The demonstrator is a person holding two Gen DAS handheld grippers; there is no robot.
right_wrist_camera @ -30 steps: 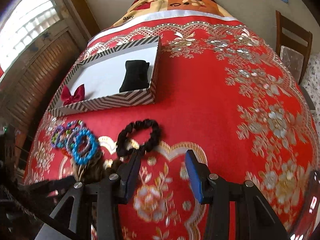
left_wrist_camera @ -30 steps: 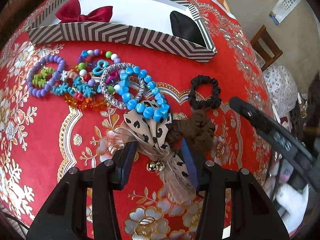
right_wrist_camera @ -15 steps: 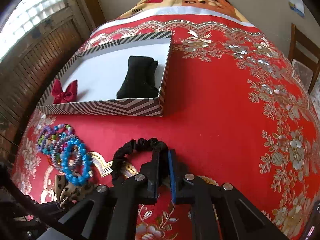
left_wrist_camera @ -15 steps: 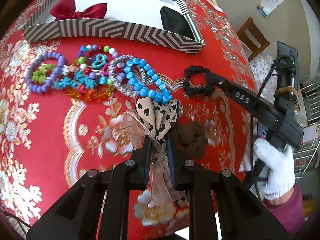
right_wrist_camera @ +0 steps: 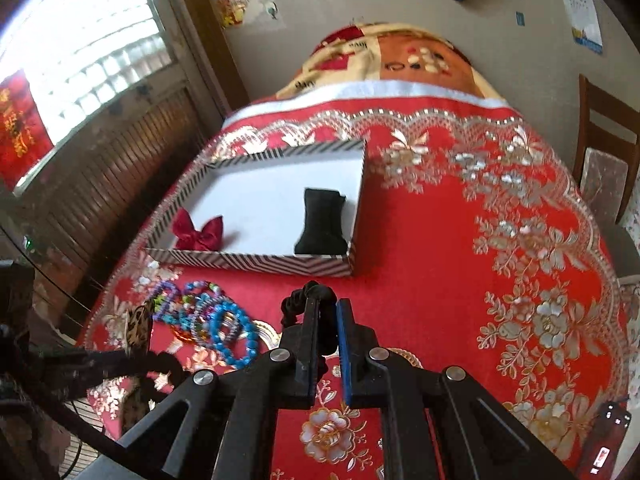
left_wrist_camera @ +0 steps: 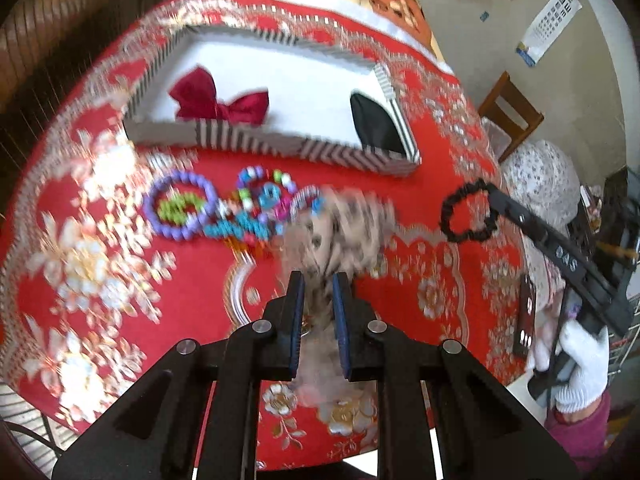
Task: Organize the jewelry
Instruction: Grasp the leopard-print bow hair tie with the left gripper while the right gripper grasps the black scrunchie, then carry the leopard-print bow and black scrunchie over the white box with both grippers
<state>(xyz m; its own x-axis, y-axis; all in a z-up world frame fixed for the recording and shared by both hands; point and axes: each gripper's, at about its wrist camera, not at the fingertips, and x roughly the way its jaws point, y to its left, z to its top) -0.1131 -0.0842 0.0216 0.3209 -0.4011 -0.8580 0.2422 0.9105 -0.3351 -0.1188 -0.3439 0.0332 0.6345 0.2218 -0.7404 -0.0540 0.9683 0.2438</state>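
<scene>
- Ahead of both tools and farther along the desk [right_wrist_camera: 460,240], the striped box [right_wrist_camera: 256,262] is lying open with its long side running across the view, a red bow [right_wrist_camera: 198,234] at its left end and a black cushion [right_wrist_camera: 322,222] at its right end
- Between the nearly closed fingers of the left tool [left_wrist_camera: 318,300], the leopard-print bow [left_wrist_camera: 340,232] is being pinched by its middle and is hanging clear of the desk (blurred, so its exact pose is hard to read)
- At the right tool [right_wrist_camera: 327,320], the fingers are pressing almost together on the black scrunchie [left_wrist_camera: 468,214], whose loop is dangling off the tip, above the cloth
- Straight beyond the right tool, the box's right-hand corner by the cushion is sitting nearest, so that hand is looking better placed for that end
- Toward the red bow's end, the left tool is having the shorter path, passing over the bead bracelets [left_wrist_camera: 224,210] that are lying just in front of the box's near wall
- For either load, the move ahead is likely a carry forward over the near wall before letting go
</scene>
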